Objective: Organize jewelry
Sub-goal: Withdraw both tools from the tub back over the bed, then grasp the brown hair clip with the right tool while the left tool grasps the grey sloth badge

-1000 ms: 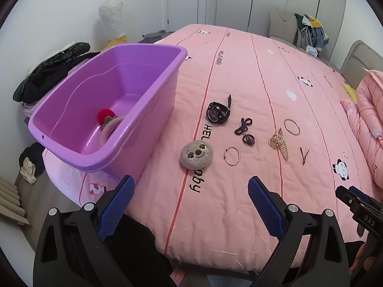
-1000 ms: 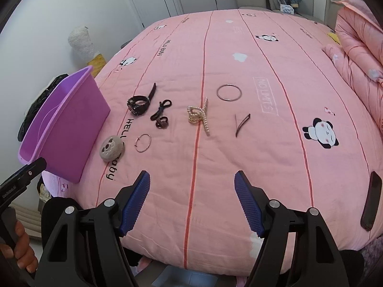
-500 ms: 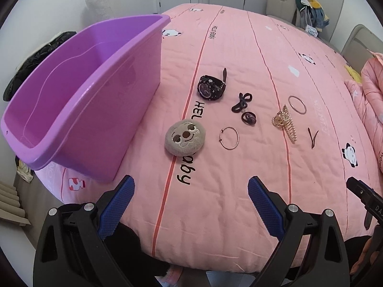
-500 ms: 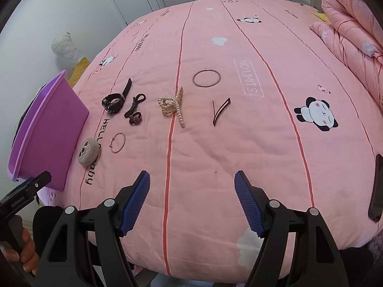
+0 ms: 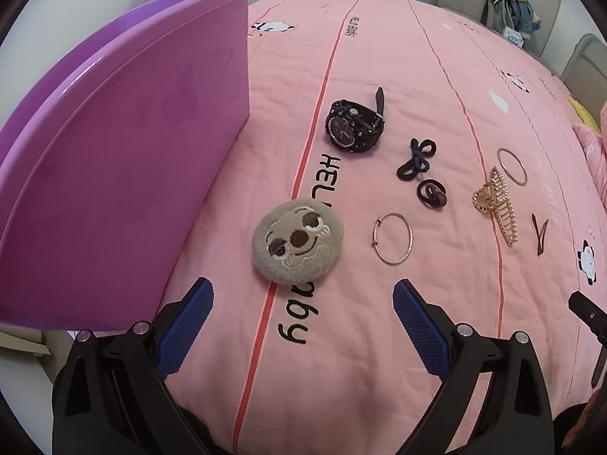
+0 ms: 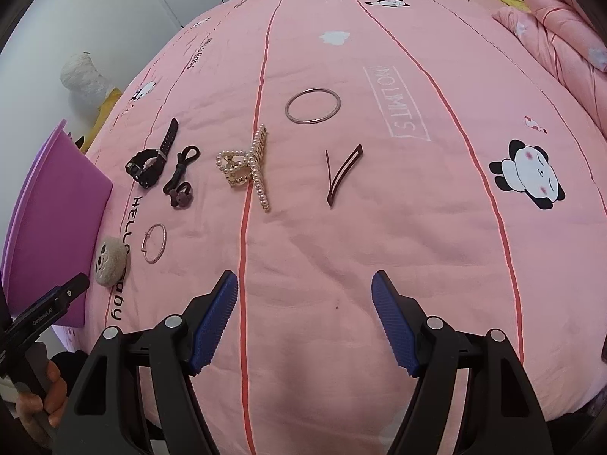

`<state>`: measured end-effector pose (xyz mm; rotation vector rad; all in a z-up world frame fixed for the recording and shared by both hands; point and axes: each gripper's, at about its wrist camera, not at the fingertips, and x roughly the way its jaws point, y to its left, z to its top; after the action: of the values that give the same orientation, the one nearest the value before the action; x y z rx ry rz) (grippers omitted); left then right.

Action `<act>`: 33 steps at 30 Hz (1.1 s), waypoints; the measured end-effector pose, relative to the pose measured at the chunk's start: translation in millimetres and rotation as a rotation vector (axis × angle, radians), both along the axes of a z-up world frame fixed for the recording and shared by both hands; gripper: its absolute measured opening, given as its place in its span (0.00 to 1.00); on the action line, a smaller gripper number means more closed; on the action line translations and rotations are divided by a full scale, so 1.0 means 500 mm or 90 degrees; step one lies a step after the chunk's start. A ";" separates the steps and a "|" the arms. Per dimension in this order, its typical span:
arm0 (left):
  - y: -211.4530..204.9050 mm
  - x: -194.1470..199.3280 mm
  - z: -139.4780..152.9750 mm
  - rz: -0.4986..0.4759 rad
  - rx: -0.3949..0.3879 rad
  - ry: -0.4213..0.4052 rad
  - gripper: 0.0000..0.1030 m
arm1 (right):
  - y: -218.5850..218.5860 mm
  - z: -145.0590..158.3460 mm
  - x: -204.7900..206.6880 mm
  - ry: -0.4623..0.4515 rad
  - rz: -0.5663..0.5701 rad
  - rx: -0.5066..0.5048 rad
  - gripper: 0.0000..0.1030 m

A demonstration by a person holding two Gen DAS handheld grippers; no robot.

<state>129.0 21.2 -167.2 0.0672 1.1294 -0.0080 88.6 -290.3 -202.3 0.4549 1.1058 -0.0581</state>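
Both grippers, left (image 5: 301, 316) and right (image 6: 304, 309), were wide open and empty above the bedspread (image 6: 417, 246), approach step underway; the plush (image 5: 298, 251) lay just right of the bin (image 5: 125, 174), so the left likely needed to drop, straddle and close on it.

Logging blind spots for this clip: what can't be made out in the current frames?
- Purple bin contents: left wrist view, near wall hides the inside; right wrist view shows only its corner.
- Watch dial: too small in both views.
- Dark object: right wrist view, cut off at the right edge.
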 end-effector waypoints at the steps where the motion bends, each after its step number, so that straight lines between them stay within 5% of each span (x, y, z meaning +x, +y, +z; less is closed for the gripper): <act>1: 0.001 0.009 -0.007 0.002 0.001 0.002 0.91 | -0.002 -0.005 0.008 0.003 -0.001 0.000 0.68; 16: 0.020 0.067 -0.105 0.017 0.034 0.042 0.91 | -0.028 -0.083 0.105 0.033 -0.018 -0.014 0.68; 33: 0.019 0.106 -0.138 0.019 0.041 0.045 0.91 | -0.053 -0.133 0.191 0.050 -0.041 -0.057 0.68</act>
<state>181.9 30.5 -236.1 0.1083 1.2006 0.0532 184.3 -316.7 -268.9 0.4109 1.1607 -0.1817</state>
